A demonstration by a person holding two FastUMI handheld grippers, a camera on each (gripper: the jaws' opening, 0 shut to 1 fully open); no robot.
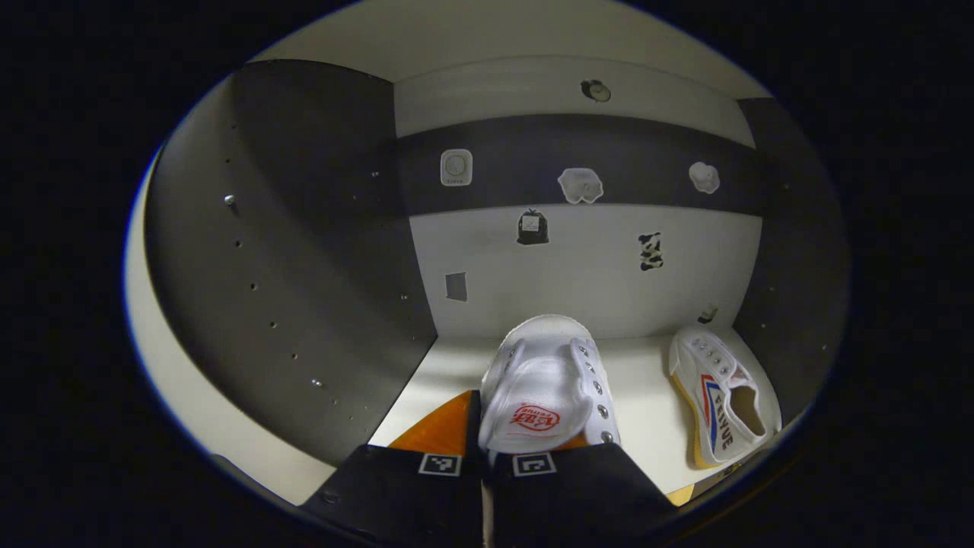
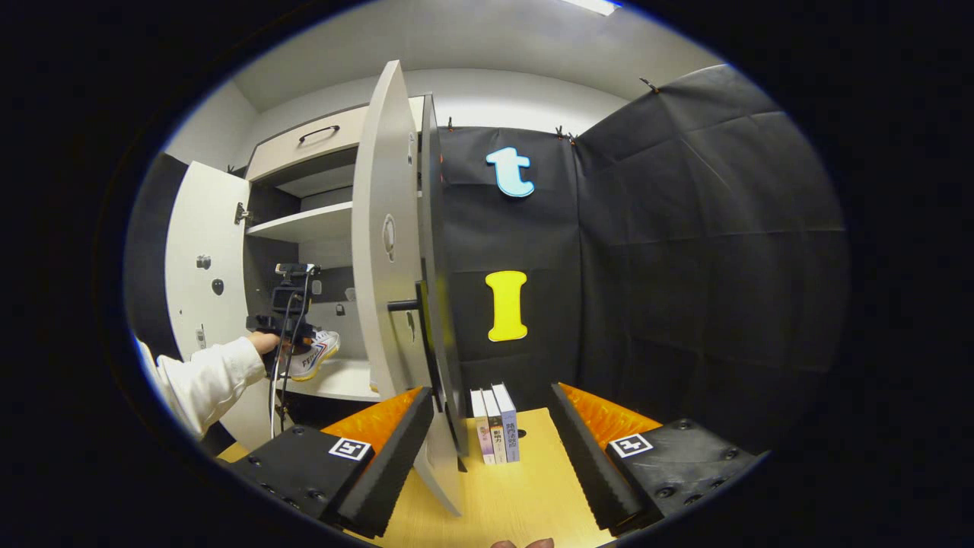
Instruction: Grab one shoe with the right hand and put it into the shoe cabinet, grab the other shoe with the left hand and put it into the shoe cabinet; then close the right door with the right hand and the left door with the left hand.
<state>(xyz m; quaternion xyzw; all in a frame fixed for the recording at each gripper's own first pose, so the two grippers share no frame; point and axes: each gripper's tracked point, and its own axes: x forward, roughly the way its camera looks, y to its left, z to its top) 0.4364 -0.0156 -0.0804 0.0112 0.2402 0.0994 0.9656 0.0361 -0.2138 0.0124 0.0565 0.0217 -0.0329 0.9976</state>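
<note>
Left claw (image 1: pixel 484 457) clamped on a white canvas shoe (image 1: pixel 544 388), fingers pinched together at its heel end, toe pointing straight ahead into the shoe cabinet (image 1: pixel 289 251). Just beyond the fingertips and beneath the held shoe, the pale cabinet floor (image 1: pixel 647 411); whether the sole already rests on it or hangs a little above, impossible to tell. Ahead and to the right of the left claw, the other shoe (image 1: pixel 723 396) lying on that same floor, close to the dark right side wall, toe toward the back. Farther out, the light back panel with a dark band and a few small stickers. Right claw (image 2: pixel 487 449) spread wide and empty, held low over the wooden surface (image 2: pixel 525 487), the edge of the open right door (image 2: pixel 388 243) standing between its fingers without clearly touching either. Just past the tips, three small books (image 2: pixel 494 422) upright on the surface. Well off to the left of the right claw, a white sleeve (image 2: pixel 213 377) reaching into the cabinet with the other claw and the shoe; beyond that, the left door (image 2: pixel 202 259) swung wide. Judged progress: first shoe stowed, second shoe inside but not yet released. Left to do: letting go, drawing back, then shutting the right door and the left door.
</note>
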